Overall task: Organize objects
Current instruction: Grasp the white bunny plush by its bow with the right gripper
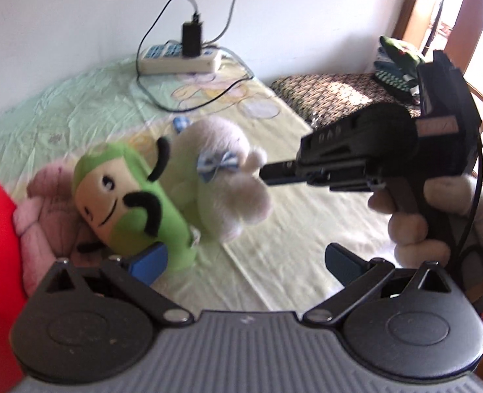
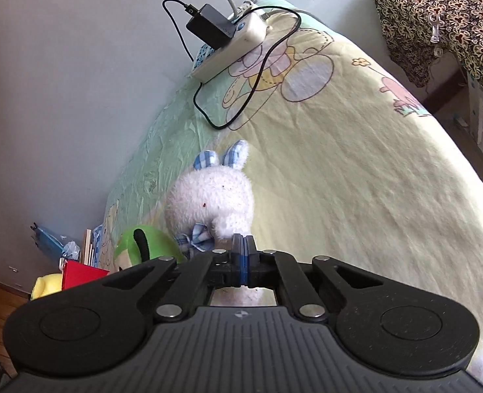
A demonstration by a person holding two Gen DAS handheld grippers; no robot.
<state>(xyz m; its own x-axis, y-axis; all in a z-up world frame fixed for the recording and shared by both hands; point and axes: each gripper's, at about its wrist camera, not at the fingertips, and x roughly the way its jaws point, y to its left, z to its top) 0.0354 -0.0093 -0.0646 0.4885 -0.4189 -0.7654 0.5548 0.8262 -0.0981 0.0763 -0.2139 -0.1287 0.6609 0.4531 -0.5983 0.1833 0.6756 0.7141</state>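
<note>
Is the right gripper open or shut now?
Shut. The right gripper has its two blue pads pressed together, beside the white rabbit toy; whether it pinches fur, cannot tell.

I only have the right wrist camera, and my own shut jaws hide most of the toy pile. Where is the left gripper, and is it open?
Observer: The left gripper is open, low in front of the toys, one blue pad right beside the green plush.
Operator: Is anything hidden behind that green one?
Observer: Yes, a pink plush lies on its far side, partly under it.
Operator: How does my tip look from outside?
Observer: The right gripper meets a paw of the white bunny with its tip. I cannot tell whether it pinches any fur.
</note>
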